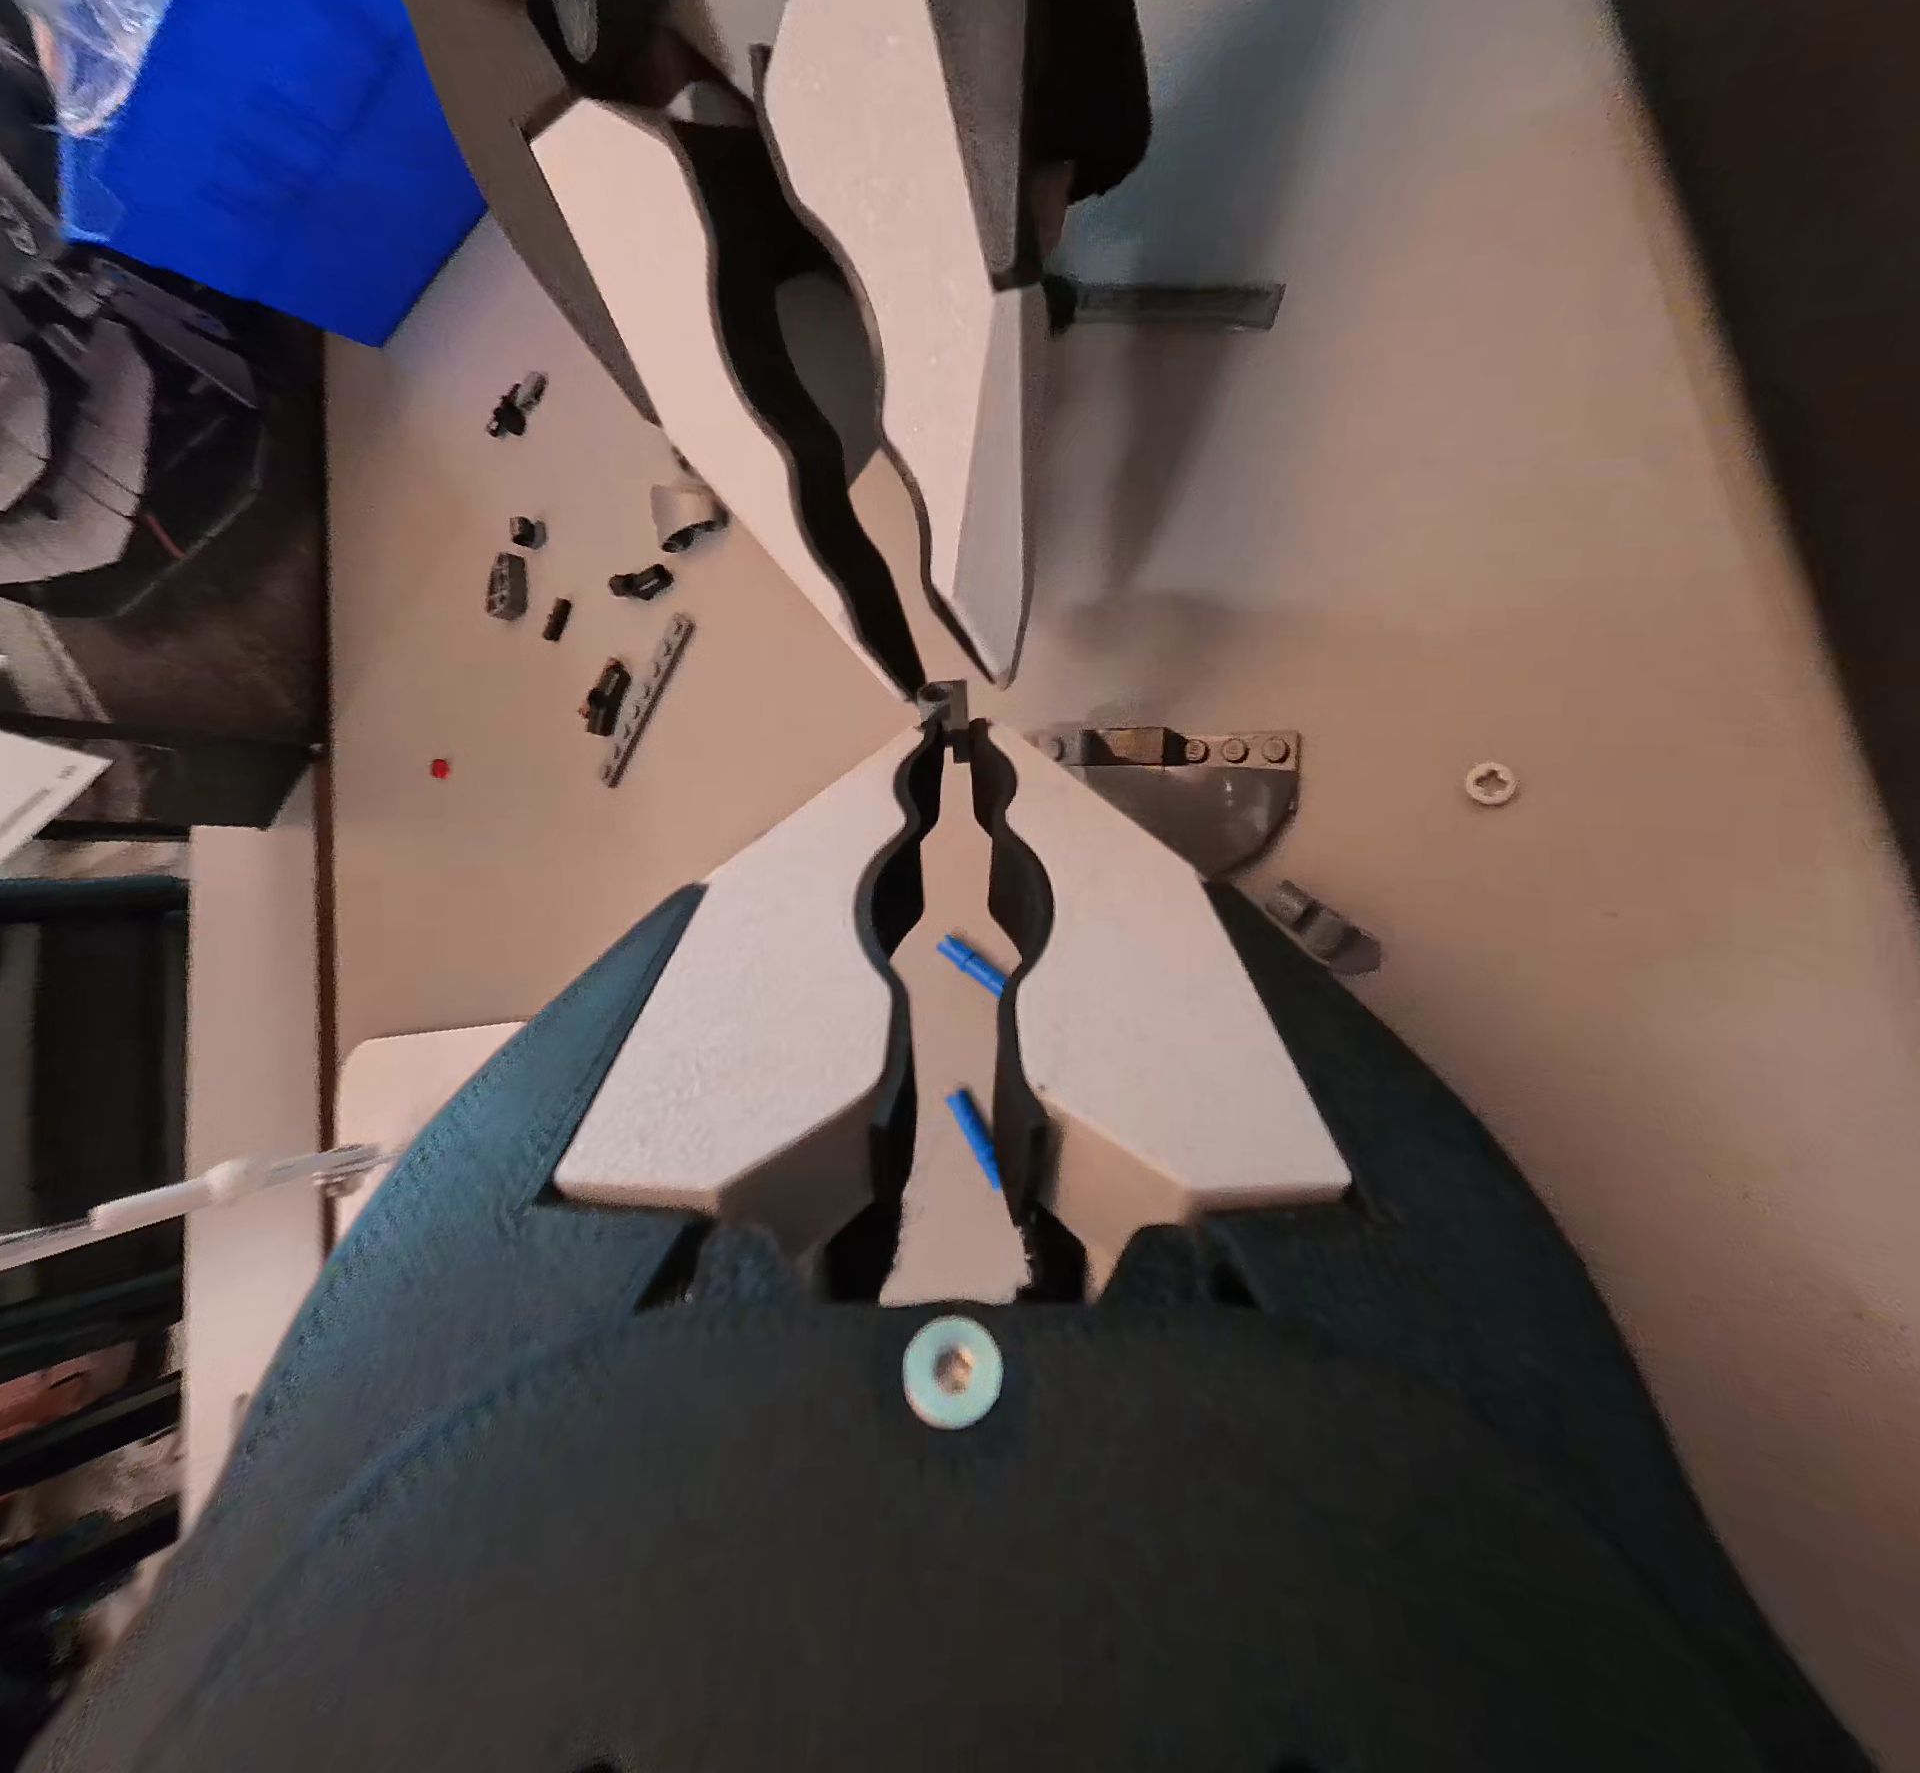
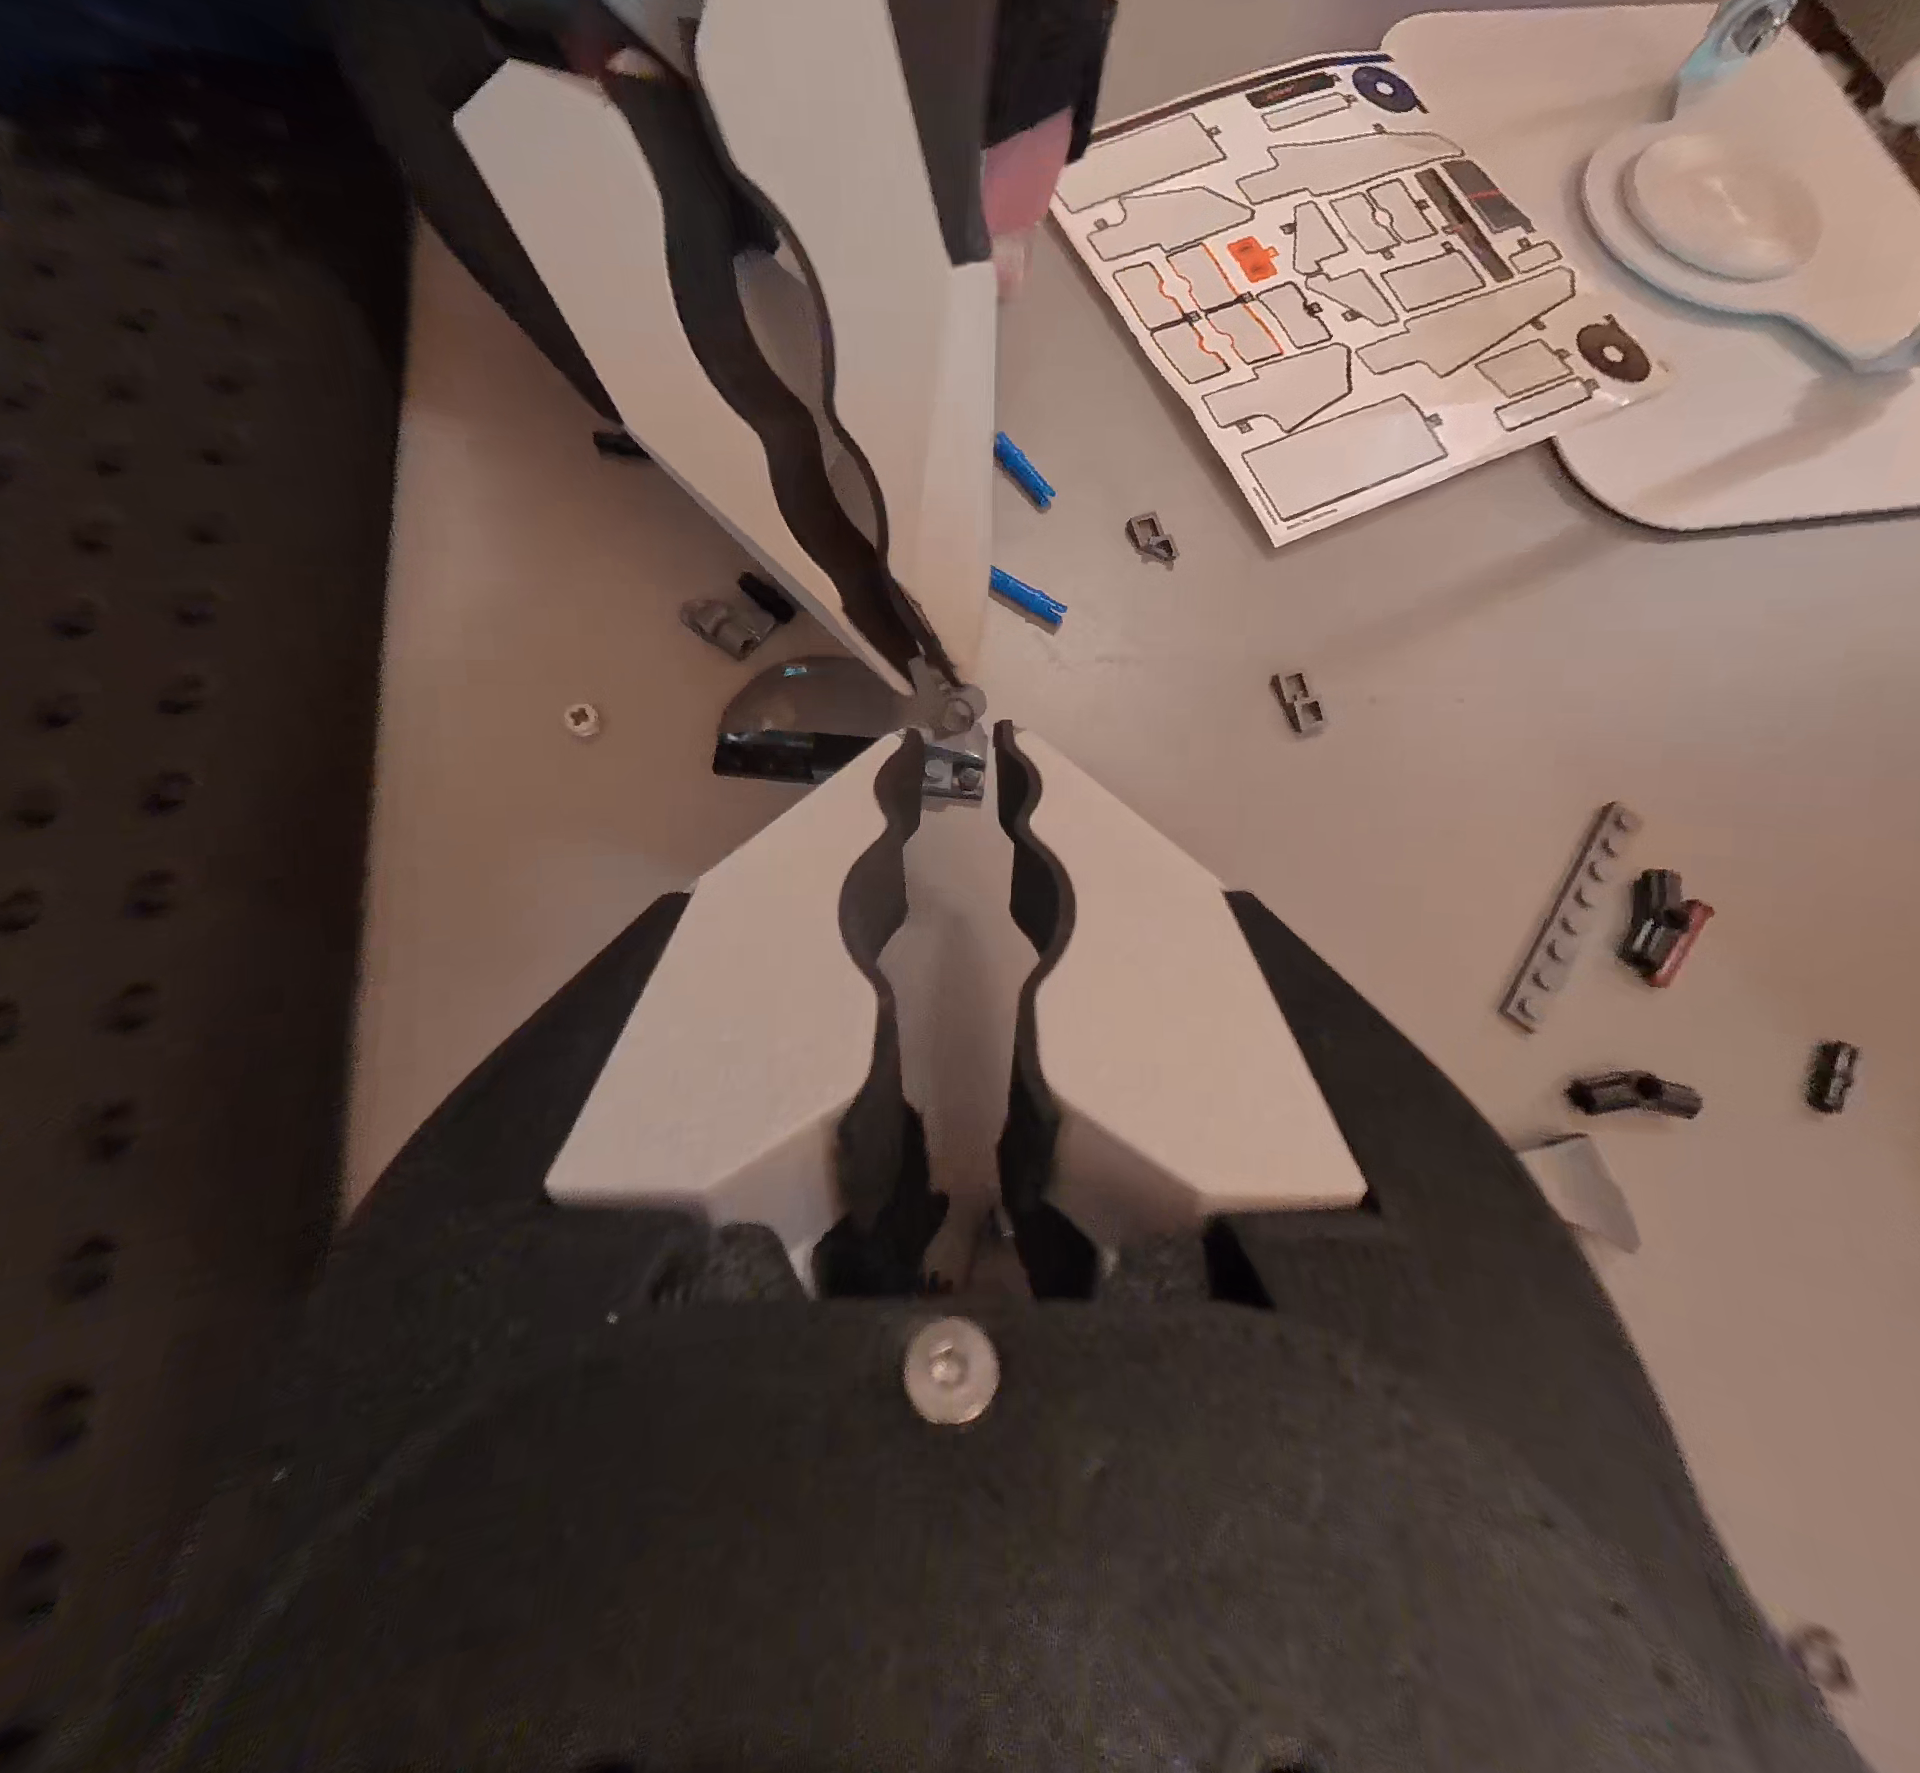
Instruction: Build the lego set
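Both claws are met tip to tip above the pale tabletop (image 1: 1558, 580).

Left claw (image 1: 948, 744): tips are clenched on a small dark grey lego piece (image 1: 948, 707), held off the surface. In the right wrist view the same claw (image 2: 940, 684) comes in from above, gripping a small grey piece with a round hole (image 2: 954, 707).

Right claw (image 2: 954, 749): a narrow gap is seen between the tips, with a small studded grey piece (image 2: 954, 776) showing in it; whether it is gripped cannot be told from either view.

A grey curved lego part (image 1: 1195, 788) with a studded edge is lying just behind the meeting point. Two blue pins (image 2: 1023, 468) are lying near, one beside the other. Loose parts are scattered well apart: a long grey studded plate (image 2: 1569, 913), several small black pieces (image 1: 634, 582), a tiny red stud (image 1: 440, 767). A sticker sheet (image 2: 1340, 289) is lying flat further off, beside a white stand base (image 2: 1725, 217). A blue bin (image 1: 260, 113) stands at the tabletop's edge.
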